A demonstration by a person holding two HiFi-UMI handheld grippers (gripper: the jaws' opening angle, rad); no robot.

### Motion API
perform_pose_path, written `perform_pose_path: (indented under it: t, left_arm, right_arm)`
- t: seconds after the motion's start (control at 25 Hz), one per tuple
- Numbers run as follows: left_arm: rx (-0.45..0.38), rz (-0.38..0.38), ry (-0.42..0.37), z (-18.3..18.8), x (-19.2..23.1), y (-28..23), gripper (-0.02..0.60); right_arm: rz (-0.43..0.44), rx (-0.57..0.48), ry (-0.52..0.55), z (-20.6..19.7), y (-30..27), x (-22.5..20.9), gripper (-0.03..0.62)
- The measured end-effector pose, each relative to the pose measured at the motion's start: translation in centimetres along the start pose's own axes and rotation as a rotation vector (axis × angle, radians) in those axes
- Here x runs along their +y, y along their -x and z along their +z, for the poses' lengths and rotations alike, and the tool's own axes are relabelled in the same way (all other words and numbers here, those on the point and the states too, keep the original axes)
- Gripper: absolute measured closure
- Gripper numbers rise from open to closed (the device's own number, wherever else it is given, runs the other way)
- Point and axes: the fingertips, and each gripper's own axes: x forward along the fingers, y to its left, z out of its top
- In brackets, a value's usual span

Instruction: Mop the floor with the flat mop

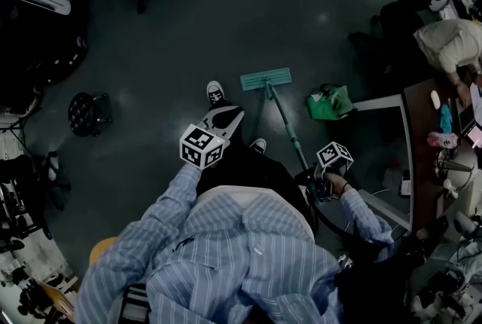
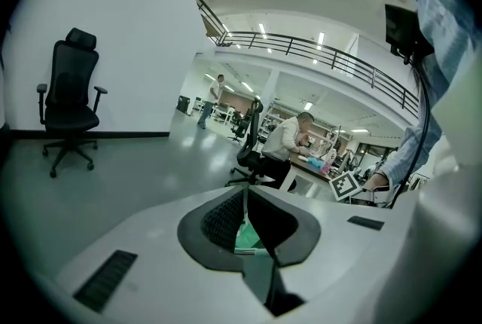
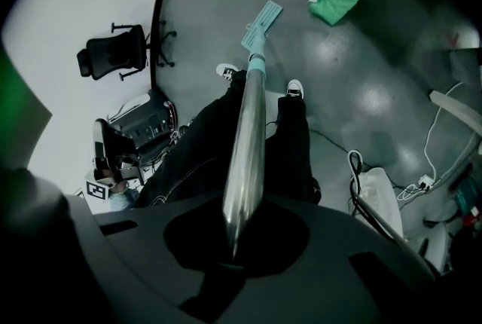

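Observation:
The flat mop's teal head (image 1: pixel 266 78) lies flat on the dark floor ahead of the person's feet. Its metal handle (image 1: pixel 290 130) slants back to my right gripper (image 1: pixel 316 178), which is shut on the handle's upper part. In the right gripper view the shiny handle (image 3: pixel 247 142) runs from between the jaws down to the mop head (image 3: pixel 263 14). My left gripper (image 1: pixel 228 119) is held over the person's legs, left of the handle and apart from it. Its pads (image 2: pixel 222 218) meet at the tips with nothing between them.
A green bag (image 1: pixel 330 102) sits on the floor right of the mop head. A desk (image 1: pixel 422 157) with clutter lines the right side, with a person working at it. A black stool (image 1: pixel 89 111) stands at the left. An office chair (image 2: pixel 69 100) stands by the wall. Cables and a white box (image 3: pixel 380 198) lie near the desk.

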Motion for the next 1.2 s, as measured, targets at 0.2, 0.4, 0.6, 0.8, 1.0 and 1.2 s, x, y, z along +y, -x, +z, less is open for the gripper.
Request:
perform_pose_path:
  t: [0.2,0.4,0.6,0.8,1.0,1.2]
  left_arm:
    - [0.000,0.010,0.000,0.1,0.4,-0.3,0.563]
    - [0.011,0.018,0.010,-0.3,1.6,-0.3,0.563]
    - [0.014,0.019,0.018,0.1,3.3,-0.4,0.563]
    - [0.018,0.016,0.025,1.4,5.6,-1.1,0.563]
    - [0.026,0.020,0.036,2.6,8.4,-2.2,0.563]
    - [0.040,0.020,0.047,4.7,12.2,-3.7,0.563]
  right_arm:
    - [-0.016,0.023,0.022,0.1,-0.1,0.0,0.574]
    - [-0.014,0.027,0.014,0.9,-0.1,0.6,0.574]
    - [-0.055,0.047,0.027,2.5,-0.3,1.7,0.574]
    - [-0.077,0.049,0.040,5.6,0.0,4.1,0.574]
    - [-0.069,0.041,0.043,9.5,0.7,7.4,0.574]
    - [-0.068,0.031,0.048,14.4,1.7,11.4,0.574]
